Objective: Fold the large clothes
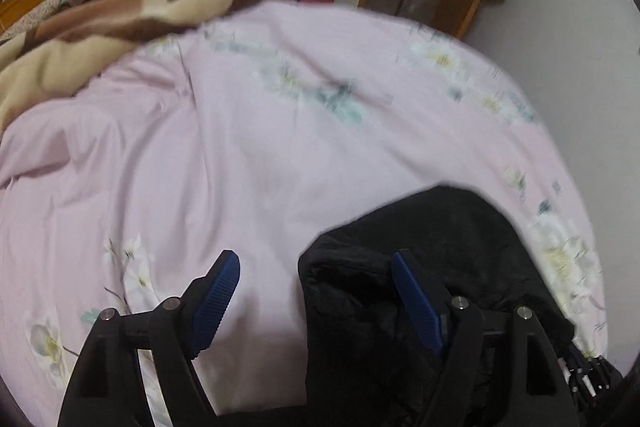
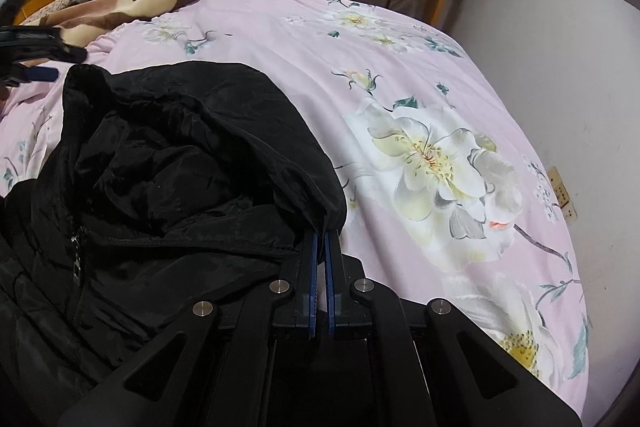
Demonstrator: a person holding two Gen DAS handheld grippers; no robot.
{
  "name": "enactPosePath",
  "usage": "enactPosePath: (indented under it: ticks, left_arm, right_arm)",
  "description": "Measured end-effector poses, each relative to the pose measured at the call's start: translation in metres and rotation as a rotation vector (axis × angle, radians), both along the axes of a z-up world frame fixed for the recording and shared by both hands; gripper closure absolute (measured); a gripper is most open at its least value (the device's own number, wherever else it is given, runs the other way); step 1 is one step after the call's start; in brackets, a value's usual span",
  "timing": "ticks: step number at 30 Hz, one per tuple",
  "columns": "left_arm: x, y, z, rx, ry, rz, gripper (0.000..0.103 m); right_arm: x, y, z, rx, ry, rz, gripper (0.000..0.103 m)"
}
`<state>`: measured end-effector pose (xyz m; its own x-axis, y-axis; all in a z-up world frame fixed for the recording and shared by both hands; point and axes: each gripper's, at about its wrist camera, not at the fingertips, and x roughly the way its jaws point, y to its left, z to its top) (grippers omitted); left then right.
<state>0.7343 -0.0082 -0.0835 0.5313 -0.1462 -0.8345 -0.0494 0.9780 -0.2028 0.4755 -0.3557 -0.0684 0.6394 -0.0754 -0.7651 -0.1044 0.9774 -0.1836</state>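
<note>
A black padded jacket (image 2: 168, 187) is lying bunched on the pink floral bedspread (image 2: 400, 67), its hood heaped toward the brown blanket (image 2: 120, 7) at the far end. The right gripper (image 2: 320, 239) is pinching the hood's rim, its blue pads pressed together on the thin fabric. The left gripper (image 1: 316, 283) is hanging apart over the jacket's other edge, one pad above the cloth, nothing clamped. The jacket is looking soft, puffy and slick, likely light but bulky, so it is probably wanting holds at seams, hem or hood rim rather than on slippery quilted panels.
</note>
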Motion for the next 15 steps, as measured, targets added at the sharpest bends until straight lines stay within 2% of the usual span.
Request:
enactPosePath:
  ticks: [1,2,4,5,7,9,10,11,13,15]
  left_arm:
    - [0.0,-0.002,-0.006,-0.003,0.019,0.001,0.059]
    - [0.001,-0.004,-0.013,0.001,0.047,-0.002,0.089]
    - [-0.003,-0.004,-0.017,0.013,0.056,0.014,0.095]
    - [-0.006,-0.002,-0.016,0.0,0.042,0.015,0.095]
    - [-0.012,-0.001,-0.011,0.032,0.021,0.003,0.095]
    - [-0.03,0.005,-0.001,0.018,-0.044,-0.012,0.095]
    - [-0.035,0.006,0.0,0.039,-0.063,-0.029,0.095]
    - [-0.04,0.007,-0.006,0.05,-0.044,-0.035,0.095]
    - [-0.04,0.009,-0.027,0.052,0.018,-0.03,0.094]
    - [-0.04,0.008,-0.048,0.061,0.064,-0.014,0.094]
  right_arm:
    - [-0.001,0.0,-0.001,0.002,0.002,0.004,0.1]
    - [-0.001,-0.001,-0.002,0.002,0.003,0.006,0.1]
    - [-0.005,-0.002,-0.001,0.004,-0.012,0.001,0.1]
    - [-0.006,-0.002,0.001,0.005,-0.023,-0.001,0.1]
    - [-0.01,-0.003,0.005,0.01,-0.046,-0.009,0.101]
    - [-0.017,-0.002,0.015,0.021,-0.088,-0.012,0.101]
    - [-0.023,-0.002,0.02,0.027,-0.119,-0.009,0.101]
    - [-0.023,-0.003,0.022,0.042,-0.12,-0.004,0.101]
    - [-0.016,-0.004,0.012,0.044,-0.058,-0.021,0.102]
    - [-0.005,0.0,-0.01,-0.02,0.041,-0.055,0.102]
